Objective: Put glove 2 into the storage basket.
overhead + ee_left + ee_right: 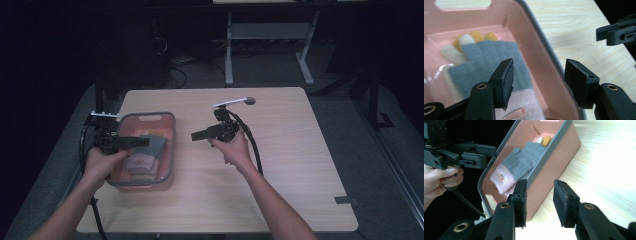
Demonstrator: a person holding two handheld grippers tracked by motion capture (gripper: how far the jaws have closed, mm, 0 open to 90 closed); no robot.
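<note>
Gloves [486, 62] flat inside pink bin [534, 50], both hand-held grippers empty, jaws apart, bare tabletop [280, 170] rightward.

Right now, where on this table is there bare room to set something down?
The wood right of the right tongs, out to the table edge, is bare, as is the near strip beside the pink bin. The bin is crowded: a glove lies inside, with the left tongs above.

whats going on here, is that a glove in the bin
Yes. A person holds a gripper in each hand at a wooden table. A grey glove with yellow and white fingertips lies in the pink bin. The left gripper hangs open over the bin's rim; the right gripper, also open and empty, is beside the bin.
</note>
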